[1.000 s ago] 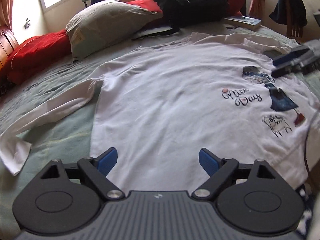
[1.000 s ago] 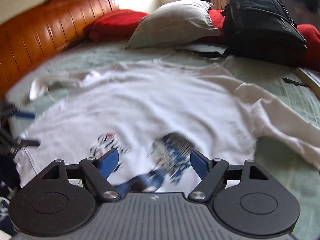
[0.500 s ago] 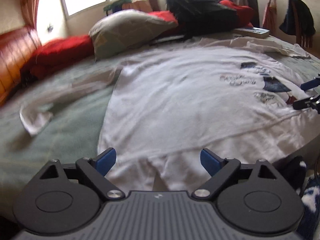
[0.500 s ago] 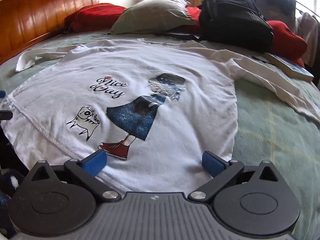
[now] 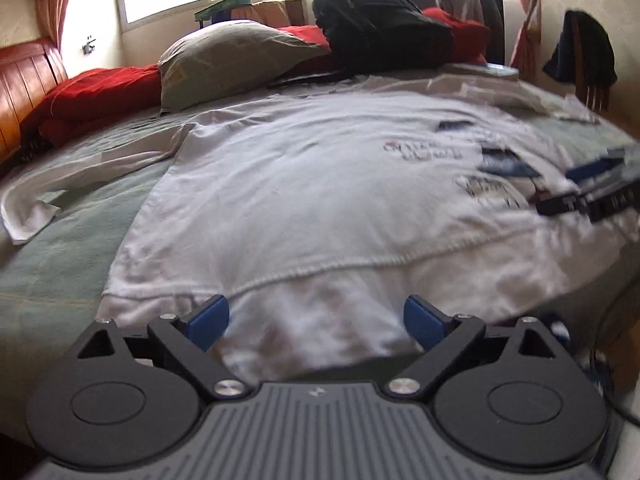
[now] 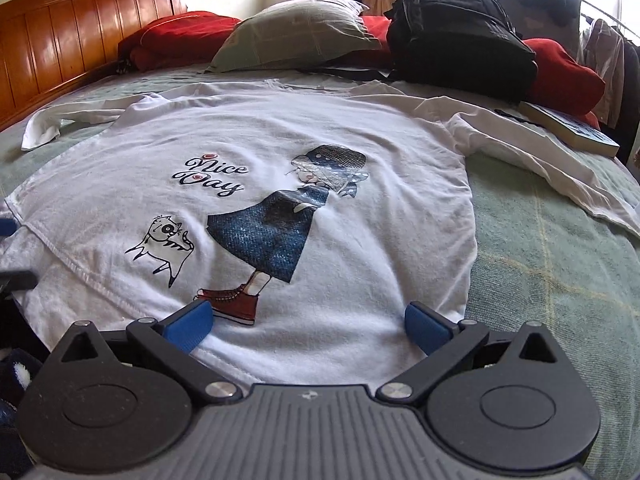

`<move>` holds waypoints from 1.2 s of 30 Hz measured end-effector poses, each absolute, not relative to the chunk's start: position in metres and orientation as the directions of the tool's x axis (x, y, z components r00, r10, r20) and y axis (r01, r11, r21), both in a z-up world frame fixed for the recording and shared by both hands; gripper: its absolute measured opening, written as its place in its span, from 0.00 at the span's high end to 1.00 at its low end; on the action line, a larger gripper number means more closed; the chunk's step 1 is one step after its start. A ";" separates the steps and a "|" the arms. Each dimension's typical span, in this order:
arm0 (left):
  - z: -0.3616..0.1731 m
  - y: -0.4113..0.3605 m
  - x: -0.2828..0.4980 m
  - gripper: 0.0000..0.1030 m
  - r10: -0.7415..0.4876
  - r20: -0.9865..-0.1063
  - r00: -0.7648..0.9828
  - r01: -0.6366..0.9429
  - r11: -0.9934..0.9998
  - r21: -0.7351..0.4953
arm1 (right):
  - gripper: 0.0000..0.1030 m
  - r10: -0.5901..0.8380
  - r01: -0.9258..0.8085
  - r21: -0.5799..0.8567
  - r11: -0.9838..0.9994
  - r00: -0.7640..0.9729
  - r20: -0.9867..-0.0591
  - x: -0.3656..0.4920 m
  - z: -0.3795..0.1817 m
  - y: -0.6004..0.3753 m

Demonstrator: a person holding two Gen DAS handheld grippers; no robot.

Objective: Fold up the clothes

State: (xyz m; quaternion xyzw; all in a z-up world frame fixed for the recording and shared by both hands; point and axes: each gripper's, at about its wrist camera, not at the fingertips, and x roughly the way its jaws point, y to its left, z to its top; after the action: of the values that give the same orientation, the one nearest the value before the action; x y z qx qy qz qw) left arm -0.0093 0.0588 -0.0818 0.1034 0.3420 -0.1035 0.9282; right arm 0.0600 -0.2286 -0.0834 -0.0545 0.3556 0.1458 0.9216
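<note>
Both the left gripper [image 5: 316,320] and right gripper [image 6: 308,326] sit low at the white shirt's [image 6: 360,272] hem, jaws spread wide, gripping nothing; its print reads "Nice Day".

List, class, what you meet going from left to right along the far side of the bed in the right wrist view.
Headboard → red pillow → grey pillow → backpack → book

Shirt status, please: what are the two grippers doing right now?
Left gripper and right gripper open at the hem. Shirt flat, unfolded, print up. Backpack and book clear.
</note>
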 end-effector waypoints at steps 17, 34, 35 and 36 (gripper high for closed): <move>-0.081 0.023 0.005 0.07 -0.194 -0.656 0.730 0.288 0.957 0.037 | 0.00 0.295 -0.357 0.018 0.934 0.742 -0.601 0.041 -0.088 -0.242; -0.078 0.034 0.039 0.04 -0.166 -0.668 0.726 0.195 0.980 -0.031 | 0.00 0.491 -0.352 0.342 0.871 0.617 -0.615 0.160 -0.073 -0.258; -0.075 0.032 0.040 0.04 -0.168 -0.667 0.726 0.201 0.979 -0.028 | 0.00 0.503 -0.372 0.339 0.864 0.617 -0.605 0.155 -0.073 -0.261; -0.073 0.029 0.042 0.04 -0.170 -0.665 0.727 0.206 0.978 -0.025 | 0.00 0.515 -0.390 0.337 0.857 0.617 -0.595 0.151 -0.073 -0.264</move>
State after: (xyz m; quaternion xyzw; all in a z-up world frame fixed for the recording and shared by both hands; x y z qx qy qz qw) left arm 0.0419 0.0294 -0.0734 0.0251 0.3555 -0.1014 0.9288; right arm 0.1511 -0.2639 -0.0725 0.0873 0.3573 0.2528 0.8949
